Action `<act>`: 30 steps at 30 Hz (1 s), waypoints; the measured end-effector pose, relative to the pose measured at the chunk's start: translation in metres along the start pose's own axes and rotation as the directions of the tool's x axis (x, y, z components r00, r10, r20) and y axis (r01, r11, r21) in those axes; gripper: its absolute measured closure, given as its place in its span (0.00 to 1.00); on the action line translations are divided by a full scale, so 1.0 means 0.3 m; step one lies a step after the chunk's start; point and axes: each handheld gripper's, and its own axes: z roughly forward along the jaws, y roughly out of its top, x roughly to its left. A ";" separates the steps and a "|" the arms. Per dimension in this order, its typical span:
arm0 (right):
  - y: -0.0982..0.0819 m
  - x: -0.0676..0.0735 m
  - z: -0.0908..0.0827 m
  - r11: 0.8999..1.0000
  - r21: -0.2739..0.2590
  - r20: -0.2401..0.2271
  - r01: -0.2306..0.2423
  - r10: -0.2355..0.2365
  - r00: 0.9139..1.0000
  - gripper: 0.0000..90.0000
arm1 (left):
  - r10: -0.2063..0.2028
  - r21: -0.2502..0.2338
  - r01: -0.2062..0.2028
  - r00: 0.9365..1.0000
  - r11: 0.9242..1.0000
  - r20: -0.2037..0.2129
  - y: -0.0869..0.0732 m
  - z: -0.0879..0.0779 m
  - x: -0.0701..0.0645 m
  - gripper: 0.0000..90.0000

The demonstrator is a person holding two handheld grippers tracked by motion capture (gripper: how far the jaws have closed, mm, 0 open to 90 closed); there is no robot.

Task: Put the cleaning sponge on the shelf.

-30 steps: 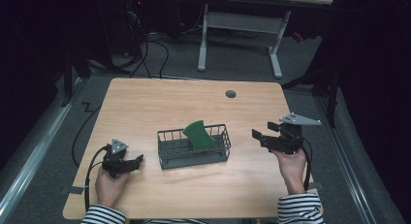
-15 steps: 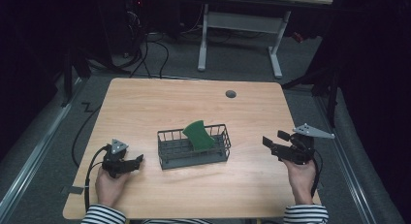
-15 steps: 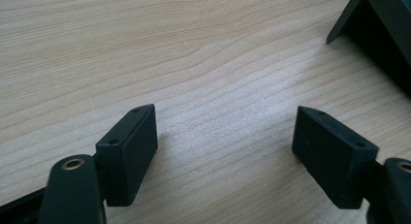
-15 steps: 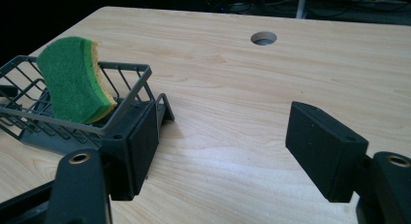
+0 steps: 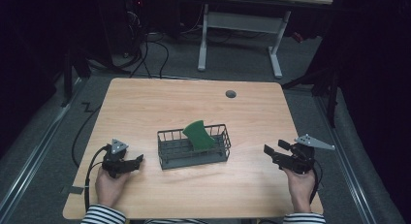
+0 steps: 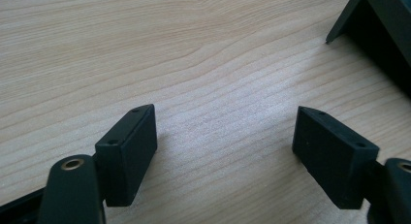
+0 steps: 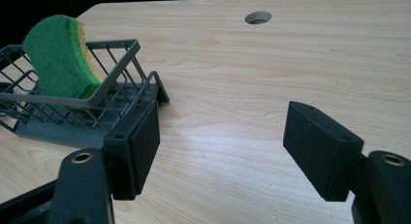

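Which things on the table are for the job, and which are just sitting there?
For the job:
- green sponge, leaning inside the basket
- wire basket, mid-table
- left gripper, open, holding nothing
- right gripper, open, holding nothing

Just there:
- round hole in the tabletop
- white desk frame on the floor behind
- cables on the floor

The wooden table point(image 5: 145, 103) spreads under both grippers. Its round cable hole point(image 5: 230, 93) sits well ahead of the right gripper point(image 5: 275, 147), near the far edge. Beyond the table, a white desk frame point(image 5: 241, 23) stands on the grey carpet point(image 5: 310, 69), and black cables point(image 5: 145, 49) trail far ahead of the left gripper point(image 5: 137, 161).
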 end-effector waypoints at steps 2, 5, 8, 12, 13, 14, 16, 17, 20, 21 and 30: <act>-0.012 -0.001 0.004 1.000 0.002 -0.001 0.002 -0.002 1.000 0.32 | 0.000 0.000 0.000 1.000 1.000 0.000 0.000 0.000 0.000 0.27; -0.032 -0.003 0.013 1.000 0.005 -0.002 0.000 0.000 1.000 0.32 | 0.000 0.000 0.000 1.000 1.000 0.000 0.000 0.000 0.000 0.27; -0.053 -0.005 0.026 1.000 0.015 -0.003 -0.010 0.010 1.000 0.32 | 0.000 0.000 0.000 1.000 1.000 0.000 0.000 0.000 0.000 0.27; -0.076 -0.006 0.040 0.999 0.031 0.000 -0.015 0.015 1.000 0.33 | 0.000 0.000 0.000 1.000 1.000 0.000 0.000 0.000 0.000 0.27; -0.082 -0.007 0.043 0.999 0.032 -0.001 -0.018 0.018 1.000 0.33 | 0.000 0.000 0.000 1.000 1.000 0.000 0.000 0.000 0.000 0.27; -0.088 -0.008 0.046 0.999 0.036 -0.002 -0.023 0.023 1.000 0.33 | 0.000 0.000 0.000 1.000 1.000 0.000 0.000 0.000 0.000 0.27; -0.102 -0.011 0.054 0.999 0.041 0.001 -0.028 0.028 1.000 0.33 | 0.000 0.000 0.000 1.000 1.000 0.000 0.000 0.000 0.000 0.27; -0.107 -0.012 0.057 0.999 0.042 0.001 -0.029 0.029 1.000 0.33 | 0.000 0.000 0.000 1.000 1.000 0.000 0.000 0.000 0.000 0.27; -0.128 -0.012 0.070 0.998 0.057 0.012 -0.027 0.026 1.000 0.33 | 0.000 0.000 0.000 1.000 1.000 0.000 0.000 0.000 0.000 0.27; -0.133 -0.012 0.072 0.998 0.062 0.013 -0.028 0.027 1.000 0.33 | 0.000 0.000 0.000 1.000 1.000 0.000 0.000 0.000 0.000 0.27; -0.188 -0.013 0.109 0.996 0.090 0.029 -0.027 0.024 0.999 0.33 | 0.000 0.000 0.000 1.000 1.000 0.000 0.000 0.000 -0.001 0.27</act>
